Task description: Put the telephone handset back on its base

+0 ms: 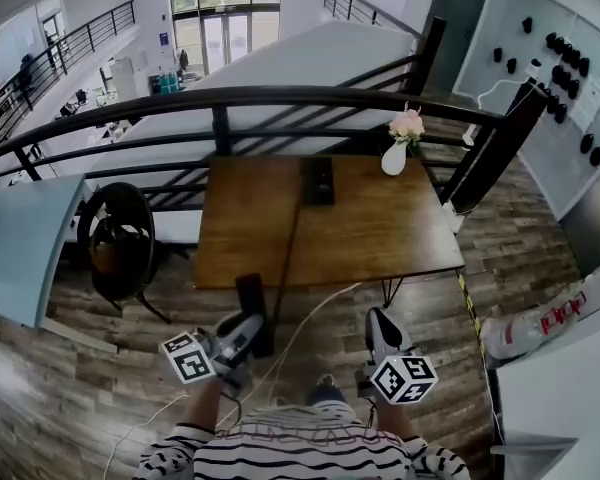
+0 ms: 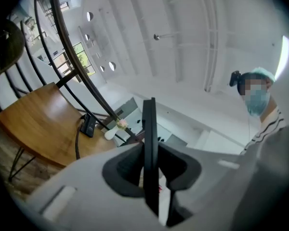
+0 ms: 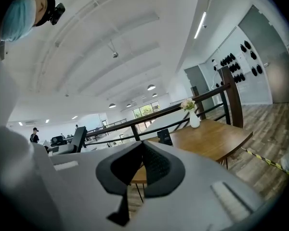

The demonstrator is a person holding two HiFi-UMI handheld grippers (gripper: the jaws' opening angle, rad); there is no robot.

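Wooden table (image 1: 380, 230) at centre frame, base (image 1: 318, 180) on it; my left gripper (image 1: 246, 332) clamps handset (image 1: 250, 294), long axis pointing up-frame toward table; right gripper (image 1: 380, 326) closed, empty.

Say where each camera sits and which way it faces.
Head view: worn by the person, steeply down at the table, left gripper, right gripper, striped sleeves.
Left gripper view: on the left gripper, tilted up past jaws clamped on the handset toward the ceiling; the person's head at right.
Right gripper view: on the right gripper, jaws shut and empty, facing the table; head top left.
Shared: all three show the table, vase and telephone base.
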